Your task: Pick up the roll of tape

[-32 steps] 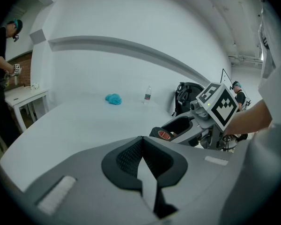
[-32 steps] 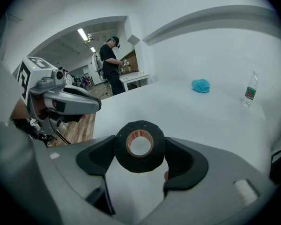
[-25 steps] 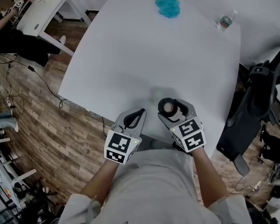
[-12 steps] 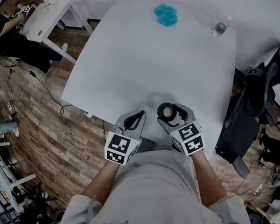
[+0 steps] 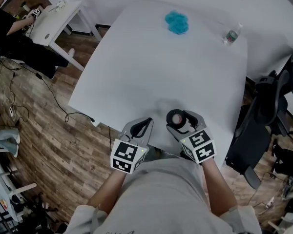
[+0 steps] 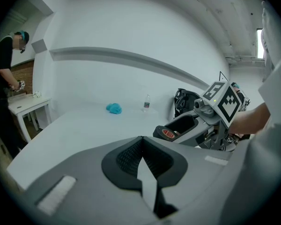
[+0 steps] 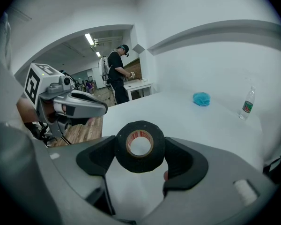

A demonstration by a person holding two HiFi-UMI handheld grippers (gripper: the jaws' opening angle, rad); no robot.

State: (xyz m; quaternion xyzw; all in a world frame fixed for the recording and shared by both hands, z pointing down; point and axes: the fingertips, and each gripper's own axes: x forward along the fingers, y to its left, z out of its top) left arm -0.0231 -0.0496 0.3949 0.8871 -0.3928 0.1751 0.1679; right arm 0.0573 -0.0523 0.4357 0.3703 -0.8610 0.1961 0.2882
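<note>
The roll of tape [image 5: 175, 115] is black with a pale core and hangs a little above the white table [image 5: 161, 67] near its front edge. My right gripper [image 5: 179, 116] is shut on it, one pad on each side of the roll [image 7: 140, 166]. My left gripper [image 5: 145, 123] hovers just left of it with its jaws together and nothing between them. In the left gripper view the closed jaws [image 6: 143, 140] point over the table, with the right gripper and the tape [image 6: 170, 133] close on the right.
A blue crumpled lump [image 5: 177, 22] and a water bottle [image 5: 230, 35] sit at the table's far end. A black chair [image 5: 263, 116] stands right of the table. At upper left are a second white table [image 5: 49, 21], a person beside it, and cables on the wooden floor.
Both grippers have risen slightly above the table's front edge. The tape stays in the right gripper's jaws, and the left gripper stays shut.
</note>
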